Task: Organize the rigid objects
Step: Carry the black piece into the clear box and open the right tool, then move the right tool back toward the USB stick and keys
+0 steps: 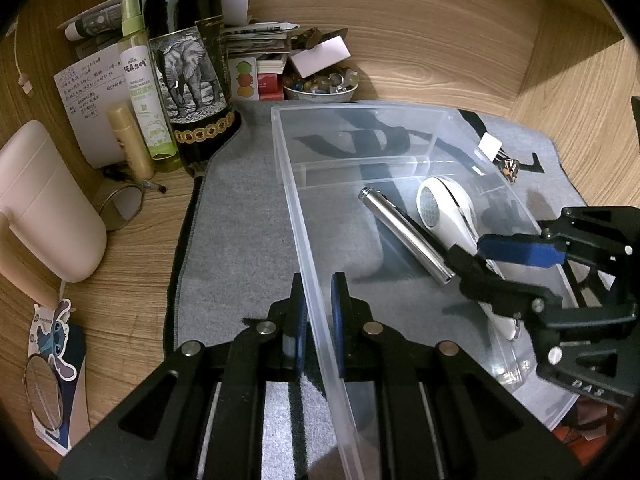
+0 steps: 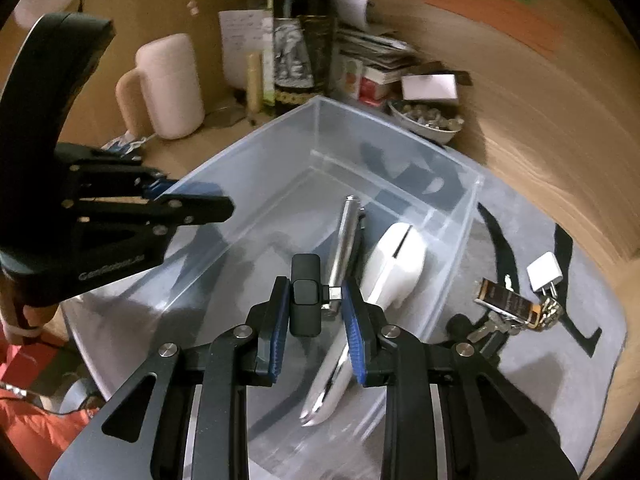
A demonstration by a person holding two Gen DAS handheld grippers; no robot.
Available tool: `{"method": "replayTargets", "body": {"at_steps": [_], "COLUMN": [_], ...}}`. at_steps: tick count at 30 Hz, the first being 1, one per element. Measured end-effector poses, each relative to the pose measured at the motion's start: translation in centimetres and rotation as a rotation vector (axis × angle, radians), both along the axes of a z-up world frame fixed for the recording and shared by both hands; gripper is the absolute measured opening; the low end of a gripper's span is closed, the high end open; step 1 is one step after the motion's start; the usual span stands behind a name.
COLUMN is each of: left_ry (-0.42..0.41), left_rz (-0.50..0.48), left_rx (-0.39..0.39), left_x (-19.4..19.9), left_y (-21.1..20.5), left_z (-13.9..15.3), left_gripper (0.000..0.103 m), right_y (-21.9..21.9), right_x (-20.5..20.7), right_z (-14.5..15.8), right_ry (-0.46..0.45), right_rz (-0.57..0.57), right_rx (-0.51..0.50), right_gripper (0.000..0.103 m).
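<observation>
You are mid-placement: your left gripper (image 1: 318,320) is clamped on the near wall of the clear bin (image 1: 288,184), steadying it on the grey mat (image 1: 240,208), and your right gripper (image 2: 316,312) hangs over the bin's open top with a small black dongle (image 2: 305,300) pinched between its blue pads. The dongle stands upright in the jaws, long axis running roughly along the fingers, its metal plug sticking out sideways toward the right pad.

Two things already lie on the bin floor: a silver pen (image 1: 406,234) and a white handled piece (image 1: 444,212) (I cannot tell what it is, perhaps a shaver or massager). Both lie side by side, long axes running from the near right corner toward the far left in the left view; the pen's capped tip points away from you, and the white piece's round head is at the far end, handle toward your right gripper.

What I judge comes next: lower the dongle to the bare floor left of the pen, clear of the wall your left gripper holds, then part the jaws. Keep low before letting go, since hard plastic on hard plastic will bounce and skid.

Outside the bin, on the mat to its right, a bunch of keys (image 2: 516,308) with a white tag (image 2: 544,272) looks like the remaining candidate.
</observation>
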State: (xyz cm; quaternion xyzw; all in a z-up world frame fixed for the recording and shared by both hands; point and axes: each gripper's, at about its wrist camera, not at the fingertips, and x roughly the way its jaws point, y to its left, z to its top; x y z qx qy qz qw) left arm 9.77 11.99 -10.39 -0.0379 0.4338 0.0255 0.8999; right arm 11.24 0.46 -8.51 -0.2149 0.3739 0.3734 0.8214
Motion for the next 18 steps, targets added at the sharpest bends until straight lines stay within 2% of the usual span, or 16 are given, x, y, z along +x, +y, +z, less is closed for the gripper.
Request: {"method": "replayTargets", "body": {"at_steps": [10, 18], "left_ry": [0.001, 0.001], "left_rz": [-0.001, -0.001], "left_rx": [0.001, 0.001], "left_x": [0.0, 0.0], "left_y": [0.0, 0.0], "left_z": [0.0, 0.0], "left_gripper": [0.011, 0.011], "right_y": [0.0, -1.0], "right_x": [0.2, 0.3], "right_z": [-0.2, 1.2], "right_ry": [0.016, -0.033], "right_rz": [-0.015, -0.049], "right_rx": [-0.001, 0.037], "right_gripper": [0.024, 0.043]}}
